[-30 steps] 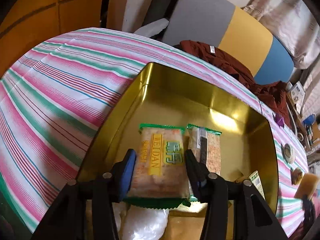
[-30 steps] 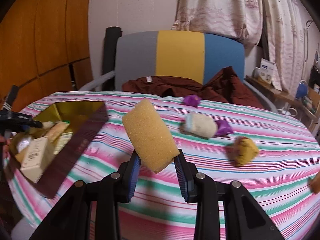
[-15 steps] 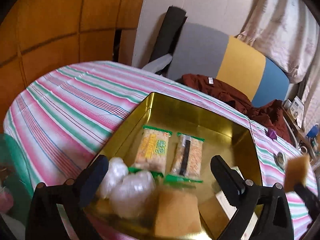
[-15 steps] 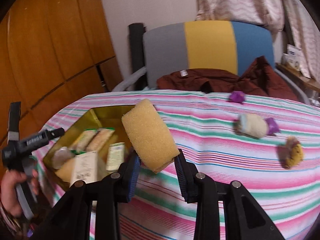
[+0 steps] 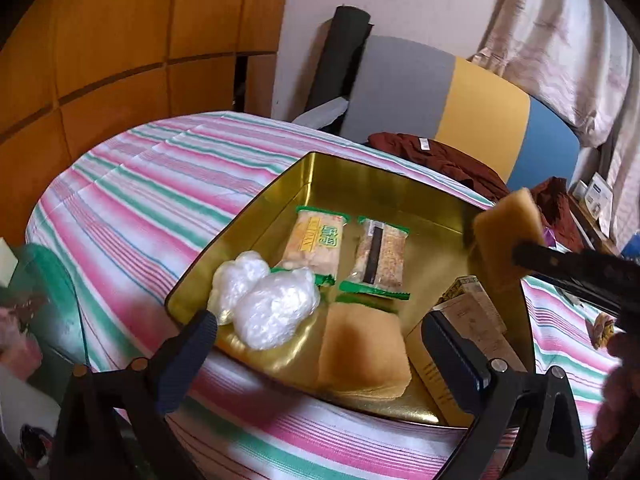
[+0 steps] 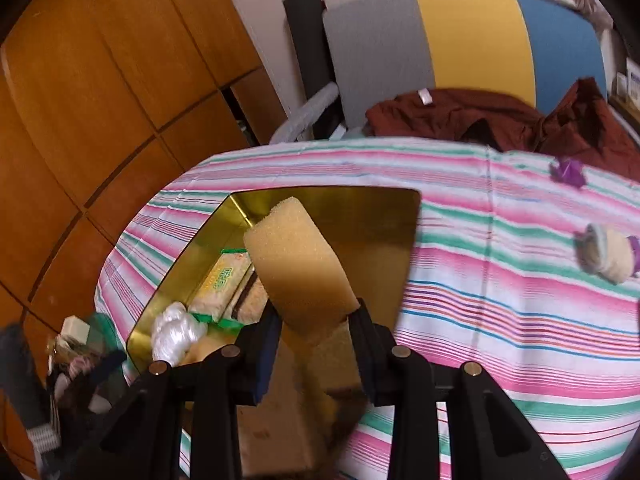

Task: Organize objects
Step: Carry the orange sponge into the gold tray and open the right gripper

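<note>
Right wrist: right claw [image 6: 316, 320] grips sponge [image 6: 298, 264].

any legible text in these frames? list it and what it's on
"WEIDAN": on the left snack packet in the gold tin, only faintly legible.
Green characters on that same packet: too blurred to read.
Second snack packet: its dark band shows no readable print.
Cardboard box at the tin's right end: printed lines, too small and blurred.
White boxes on the far shelf: dark lettering, unreadable.
Nothing else bears text.
</note>
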The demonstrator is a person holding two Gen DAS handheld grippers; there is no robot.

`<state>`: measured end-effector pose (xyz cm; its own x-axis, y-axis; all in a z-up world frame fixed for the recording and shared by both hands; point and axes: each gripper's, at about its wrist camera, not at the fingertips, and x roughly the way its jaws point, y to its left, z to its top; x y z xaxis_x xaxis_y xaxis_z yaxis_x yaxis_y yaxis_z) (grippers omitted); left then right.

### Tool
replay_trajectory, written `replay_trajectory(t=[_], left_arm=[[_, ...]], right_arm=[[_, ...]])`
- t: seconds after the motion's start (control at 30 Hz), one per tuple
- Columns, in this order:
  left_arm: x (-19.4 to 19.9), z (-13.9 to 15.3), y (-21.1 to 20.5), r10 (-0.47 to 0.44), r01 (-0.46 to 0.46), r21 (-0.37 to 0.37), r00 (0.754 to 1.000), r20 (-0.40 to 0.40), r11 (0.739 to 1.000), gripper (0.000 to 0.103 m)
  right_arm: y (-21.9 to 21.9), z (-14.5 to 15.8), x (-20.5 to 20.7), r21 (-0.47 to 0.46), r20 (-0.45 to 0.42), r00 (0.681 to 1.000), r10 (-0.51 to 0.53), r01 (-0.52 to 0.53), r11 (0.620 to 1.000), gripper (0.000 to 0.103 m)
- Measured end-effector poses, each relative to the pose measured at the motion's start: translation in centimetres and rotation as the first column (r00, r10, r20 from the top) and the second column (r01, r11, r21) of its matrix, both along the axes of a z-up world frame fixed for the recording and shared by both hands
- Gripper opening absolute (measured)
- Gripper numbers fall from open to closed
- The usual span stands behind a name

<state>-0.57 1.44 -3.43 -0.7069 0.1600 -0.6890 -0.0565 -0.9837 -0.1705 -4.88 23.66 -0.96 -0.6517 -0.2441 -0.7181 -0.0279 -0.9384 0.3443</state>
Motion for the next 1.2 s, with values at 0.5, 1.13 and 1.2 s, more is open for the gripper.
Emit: replay_trajectory(t=[0.5,1.13,1.2], left_arm=[[-0.3,0.1,-1.0,0.031,-0.032,0.038,0.999,0.011,0.999,0.103],[0.4,0.2,-0.3,0.016,-0.016,0.052,1.0,0.008,0.999,0.103],[0.6,0.3,0.2,-0.001,0.001,0.048,1.0,0.004,0.999,0.103]], right_arm=[[-1.9,-3.3,-5.1,-0.008,0.155,0.987,-0.043,0.045,0.999,0.042],[1.8,-0.3,0.3,0.007,0.02,0.995,-0.095,0.095,0.995,0.044],[2.5,-0.2,1.2,0.027,0.014,0.994,-0.112,0.111,0.993,0.044]])
